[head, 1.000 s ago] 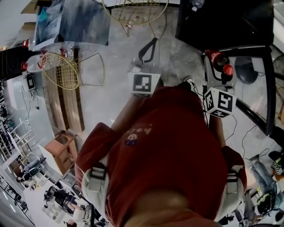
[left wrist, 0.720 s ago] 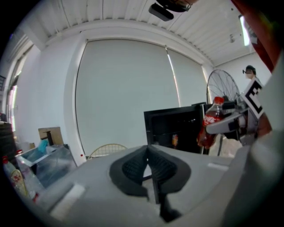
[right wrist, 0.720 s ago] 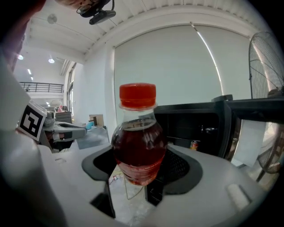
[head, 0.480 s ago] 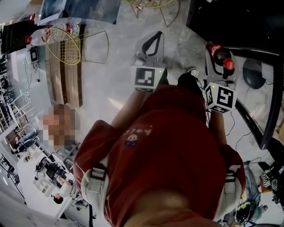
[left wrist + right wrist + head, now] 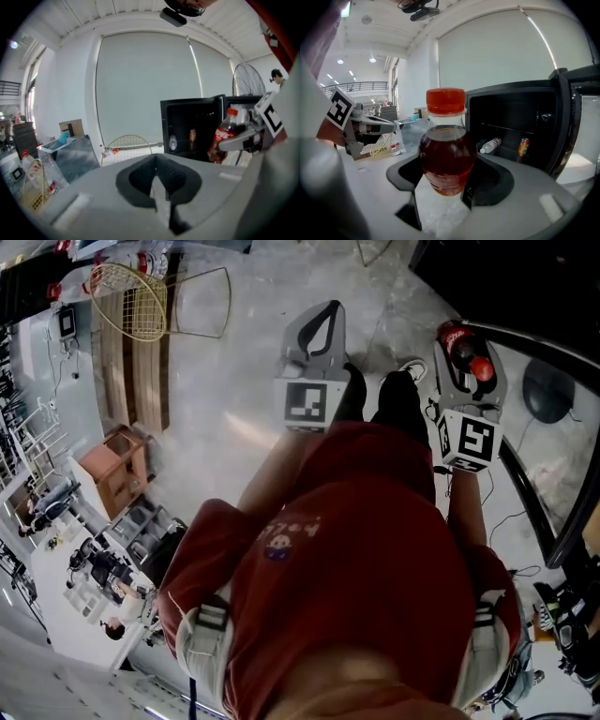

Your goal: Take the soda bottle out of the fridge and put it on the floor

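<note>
Red-capped soda bottle point(image 5: 446, 140), dark contents, is clamped by its body between the jaws of the right gripper point(image 5: 440, 185), cap uppermost. It is outside the black fridge point(image 5: 520, 117), whose door stands open. A can point(image 5: 524, 146) and a clear bottle point(image 5: 490, 145) lie inside on a shelf. Left gripper point(image 5: 157, 173): jaws together, nothing between them. Both grippers are above the grey stone floor point(image 5: 225, 381).

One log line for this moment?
right hand-held gripper: shut on soda bottle | left hand-held gripper: shut, empty | fridge: door open | status: bottle out, above floor
</note>
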A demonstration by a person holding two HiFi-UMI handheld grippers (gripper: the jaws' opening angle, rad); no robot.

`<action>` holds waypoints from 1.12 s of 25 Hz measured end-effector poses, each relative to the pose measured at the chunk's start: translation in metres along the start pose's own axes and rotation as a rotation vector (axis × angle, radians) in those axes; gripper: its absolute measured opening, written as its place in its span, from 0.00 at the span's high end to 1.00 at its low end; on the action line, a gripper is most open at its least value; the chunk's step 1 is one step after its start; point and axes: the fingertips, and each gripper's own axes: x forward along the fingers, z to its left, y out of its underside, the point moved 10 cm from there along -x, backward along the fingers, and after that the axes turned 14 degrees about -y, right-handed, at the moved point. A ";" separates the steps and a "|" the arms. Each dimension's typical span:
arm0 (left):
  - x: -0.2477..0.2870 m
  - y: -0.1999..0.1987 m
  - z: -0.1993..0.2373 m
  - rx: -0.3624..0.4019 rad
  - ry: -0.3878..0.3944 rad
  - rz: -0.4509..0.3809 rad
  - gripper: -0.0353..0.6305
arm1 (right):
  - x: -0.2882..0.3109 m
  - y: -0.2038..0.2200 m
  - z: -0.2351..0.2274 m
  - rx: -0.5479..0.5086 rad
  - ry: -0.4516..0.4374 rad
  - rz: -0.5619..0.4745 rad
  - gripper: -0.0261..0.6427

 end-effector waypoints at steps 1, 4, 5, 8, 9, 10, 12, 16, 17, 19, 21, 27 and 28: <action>-0.003 0.008 0.008 -0.003 -0.003 0.006 0.95 | 0.005 0.003 0.009 0.004 0.002 0.012 0.51; -0.005 0.045 0.036 -0.022 -0.006 0.045 0.95 | 0.023 0.018 0.041 -0.003 -0.002 0.039 0.51; -0.003 0.057 0.045 -0.036 -0.007 0.064 0.95 | 0.032 0.021 0.049 0.008 -0.006 0.042 0.51; 0.006 0.081 0.067 -0.058 -0.002 0.095 0.95 | 0.056 0.030 0.068 0.089 -0.009 0.057 0.51; 0.008 0.089 0.071 -0.065 0.002 0.102 0.95 | 0.062 0.036 0.073 0.105 -0.007 0.069 0.51; 0.010 0.099 0.075 -0.076 0.005 0.108 0.95 | 0.067 0.043 0.078 0.116 -0.006 0.085 0.51; 0.013 0.120 0.083 -0.096 0.012 0.122 0.95 | 0.080 0.059 0.087 0.143 -0.006 0.112 0.51; 0.027 0.173 0.095 -0.074 0.052 0.172 0.95 | 0.114 0.099 0.093 0.205 0.002 0.138 0.51; 0.030 0.187 0.096 -0.071 0.056 0.181 0.95 | 0.122 0.112 0.091 0.211 -0.001 0.144 0.51; 0.037 0.219 0.093 -0.074 0.058 0.194 0.95 | 0.136 0.142 0.087 0.226 -0.001 0.158 0.51; 0.046 0.252 0.084 -0.074 0.060 0.216 0.95 | 0.145 0.173 0.079 0.218 0.005 0.182 0.51; 0.088 0.347 0.048 -0.030 0.079 0.256 0.95 | 0.173 0.259 0.049 0.144 -0.004 0.221 0.51; 0.094 0.361 0.041 -0.022 0.086 0.265 0.95 | 0.177 0.275 0.045 0.151 -0.005 0.225 0.51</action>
